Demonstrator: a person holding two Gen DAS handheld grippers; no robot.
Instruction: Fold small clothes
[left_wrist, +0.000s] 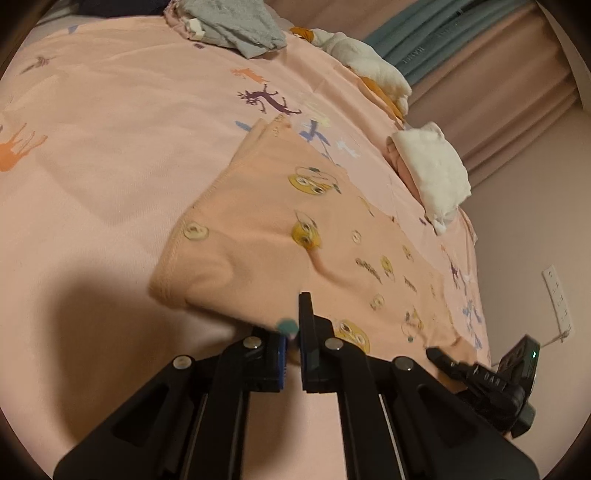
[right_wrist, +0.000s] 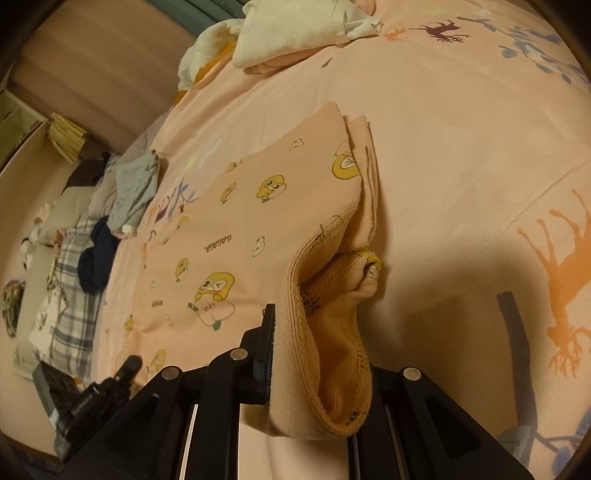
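A peach garment (left_wrist: 295, 206) printed with yellow ducks lies flat on the pink animal-print bedsheet (left_wrist: 110, 147). My left gripper (left_wrist: 293, 332) is shut on the garment's near edge, with a thin strip of cloth pinched between the pads. In the right wrist view my right gripper (right_wrist: 291, 328) is shut on a folded corner of the same garment (right_wrist: 229, 236). The lifted cloth shows its orange inside and drapes over one finger, hiding it. Each gripper appears in the other's view: the right gripper (left_wrist: 480, 380) low on the right, the left gripper (right_wrist: 118, 376) low on the left.
Folded white clothes (left_wrist: 432, 173) sit at the bed's right edge, with a grey cloth (left_wrist: 236, 26) and a white and yellow bundle (left_wrist: 369, 62) further back. A grey garment (right_wrist: 135, 188), a navy one (right_wrist: 96, 254) and plaid fabric (right_wrist: 70, 295) lie beyond. A wall socket strip (left_wrist: 557, 295) is on the right.
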